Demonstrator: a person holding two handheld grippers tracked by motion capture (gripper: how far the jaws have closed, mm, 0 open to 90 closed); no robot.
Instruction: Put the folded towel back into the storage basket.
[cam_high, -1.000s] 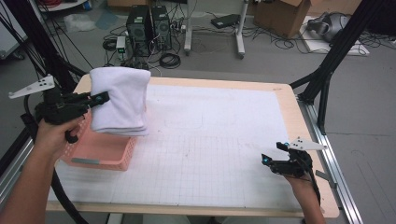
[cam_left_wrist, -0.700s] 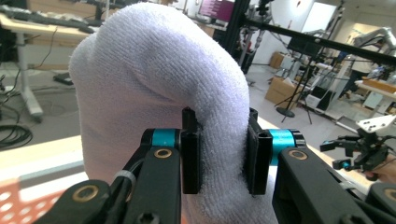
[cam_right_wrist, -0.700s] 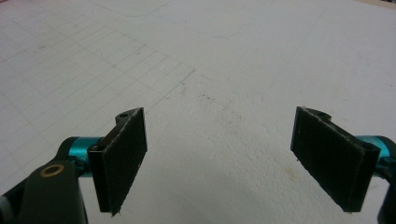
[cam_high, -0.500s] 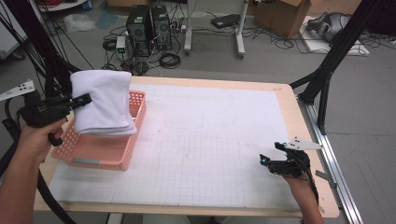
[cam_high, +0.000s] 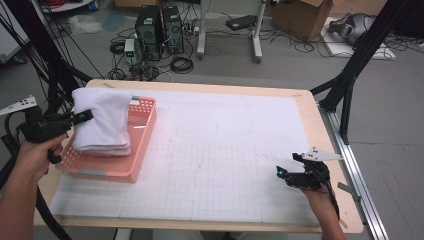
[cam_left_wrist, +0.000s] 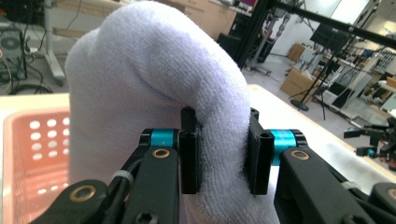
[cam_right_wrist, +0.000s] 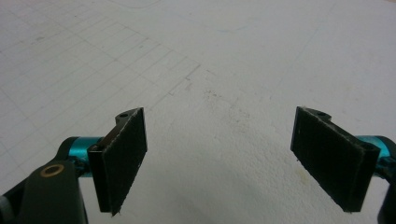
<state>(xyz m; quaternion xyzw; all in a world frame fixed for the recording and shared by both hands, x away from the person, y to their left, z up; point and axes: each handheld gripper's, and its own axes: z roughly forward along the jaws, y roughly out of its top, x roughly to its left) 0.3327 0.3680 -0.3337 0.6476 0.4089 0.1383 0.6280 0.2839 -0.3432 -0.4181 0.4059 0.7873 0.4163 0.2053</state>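
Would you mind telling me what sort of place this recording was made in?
Most likely a robotics lab or workshop: computer towers and loose cables sit on the floor, a black frame stands beside the grid-marked table, and cardboard boxes wait behind.

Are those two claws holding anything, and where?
The left hand-held gripper pinches the folded white towel at its folded edge. The right one holds nothing.

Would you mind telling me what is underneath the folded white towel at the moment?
The pink basket sits beneath the folded white towel, which the left tool holds. The towel hides most of the basket's inside, so any contents cannot be seen.
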